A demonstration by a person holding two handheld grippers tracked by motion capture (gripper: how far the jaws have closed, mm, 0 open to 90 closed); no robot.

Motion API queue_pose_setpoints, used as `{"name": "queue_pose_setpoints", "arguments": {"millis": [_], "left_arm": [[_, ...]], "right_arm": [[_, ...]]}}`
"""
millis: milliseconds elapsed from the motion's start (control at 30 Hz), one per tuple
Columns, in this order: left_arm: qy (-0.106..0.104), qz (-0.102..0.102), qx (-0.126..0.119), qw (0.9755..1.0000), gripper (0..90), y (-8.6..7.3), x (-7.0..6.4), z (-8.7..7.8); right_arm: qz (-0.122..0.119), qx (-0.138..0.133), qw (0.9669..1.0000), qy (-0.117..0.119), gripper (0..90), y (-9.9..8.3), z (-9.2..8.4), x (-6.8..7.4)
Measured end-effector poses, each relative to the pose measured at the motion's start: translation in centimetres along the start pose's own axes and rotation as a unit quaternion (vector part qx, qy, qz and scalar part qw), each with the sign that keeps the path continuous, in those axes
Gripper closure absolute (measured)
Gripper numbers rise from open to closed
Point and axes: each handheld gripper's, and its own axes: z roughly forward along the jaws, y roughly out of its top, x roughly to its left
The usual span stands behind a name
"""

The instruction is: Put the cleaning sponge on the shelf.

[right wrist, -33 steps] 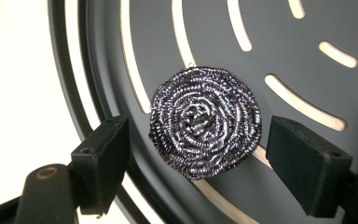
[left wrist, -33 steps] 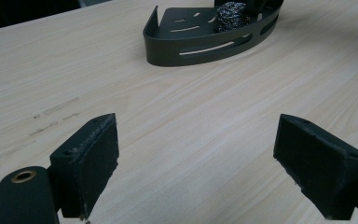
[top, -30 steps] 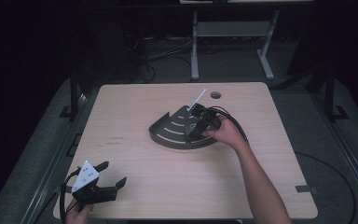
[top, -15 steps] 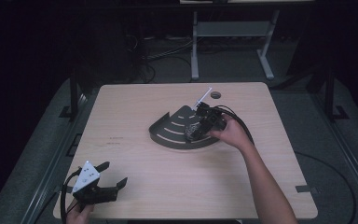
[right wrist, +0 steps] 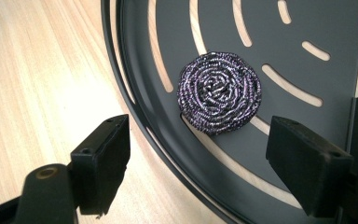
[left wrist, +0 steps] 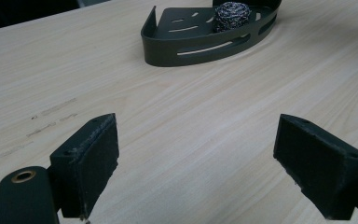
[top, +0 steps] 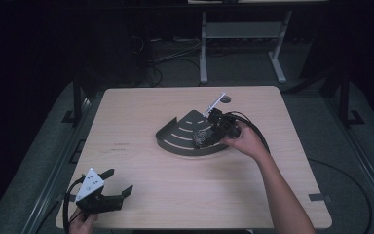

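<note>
Scouring pad (right wrist: 219, 93), a round coil of dark metal wire, lies flat on the floor of the slotted corner tray (right wrist: 307, 28), near the curved front wall and resting across one of the long slots. Nearest to us, at the table's front edge, the left gripper (top: 111, 191) sits low over bare wood with its jaws wide apart and nothing between them; in the left gripper view the tray (left wrist: 168, 46) and the pad (left wrist: 232, 15) lie well beyond it. Farther out, the right gripper (right wrist: 198, 163) hangs over the tray, its jaws apart and clear of the pad. In the right gripper view the pad sits ahead of the two pads of the gripper and roughly centred on the gap between them, with the left pad (right wrist: 103, 158) over the table just outside the tray wall and the right pad (right wrist: 307, 161) over the tray floor. In the high view the same gripper (top: 208, 138) stands at the tray's right side, above the pad (top: 202, 138). We judge that a clean pick needs the gripper brought forward and down until the coil lies fully between the jaws, with the near jaw carried over the wall first. We would close slowly: springy wire compresses and may snag in a slot.
</note>
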Motion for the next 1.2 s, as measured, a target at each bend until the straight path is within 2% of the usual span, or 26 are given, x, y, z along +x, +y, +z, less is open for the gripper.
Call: {"name": "queue_pose_setpoints", "arguments": {"millis": [767,1200], "left_arm": [[-0.001,0.002,0.001,1.0,13.3,0.0,-0.1,0.0],[-0.002,0.001,0.001,1.0,13.3,0.0,-0.1,0.0]], "right_arm": [[0.001,-0.009,1.0,0.002,21.2,-2.1,-1.3,0.8],[-0.015,0.001,0.9999,-0.003,20.5,-2.3,-1.9,2.0]]}}
